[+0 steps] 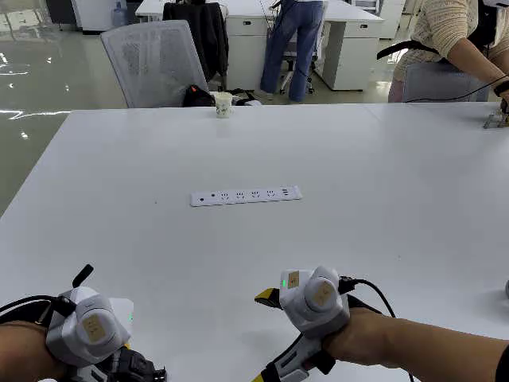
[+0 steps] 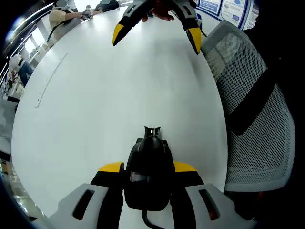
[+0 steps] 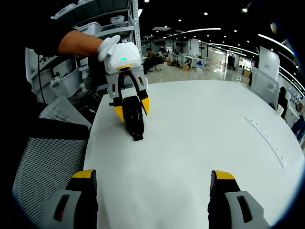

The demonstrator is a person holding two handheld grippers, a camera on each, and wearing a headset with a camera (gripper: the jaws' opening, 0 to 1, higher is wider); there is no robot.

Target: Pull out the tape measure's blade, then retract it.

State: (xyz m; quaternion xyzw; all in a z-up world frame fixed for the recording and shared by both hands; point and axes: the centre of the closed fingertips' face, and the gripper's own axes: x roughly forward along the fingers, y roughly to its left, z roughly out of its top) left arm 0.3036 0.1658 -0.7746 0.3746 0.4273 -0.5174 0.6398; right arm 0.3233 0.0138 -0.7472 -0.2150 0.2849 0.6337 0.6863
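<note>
Starting at the left: the left gripper (image 3: pixel 131 106) is down at the near left edge of the white tabletop (image 1: pixel 358 183). Its yellow-tipped fingers (image 2: pixel 110 167) are clamped on either side of a black tape measure (image 2: pixel 147 183). In the right gripper view the tape measure stands on its edge on the tabletop, pinched between those tips, with a small tab poking out at its front end. A gloved hand (image 3: pixel 108 46) has hold of that gripper from above.

Further right, the right gripper (image 2: pixel 156 36) sits well apart from the tape measure and faces it. Its fingers (image 3: pixel 221 175) are spread wide with nothing between them, just bare tabletop.

A white power strip (image 1: pixel 246 195) lies flat out in the middle of the tabletop. A paper cup (image 1: pixel 223 104) stands at the far edge, just in front of a grey mesh chair (image 1: pixel 155 64). Someone's arm (image 1: pixel 477 64) reaches in at the far right corner.
</note>
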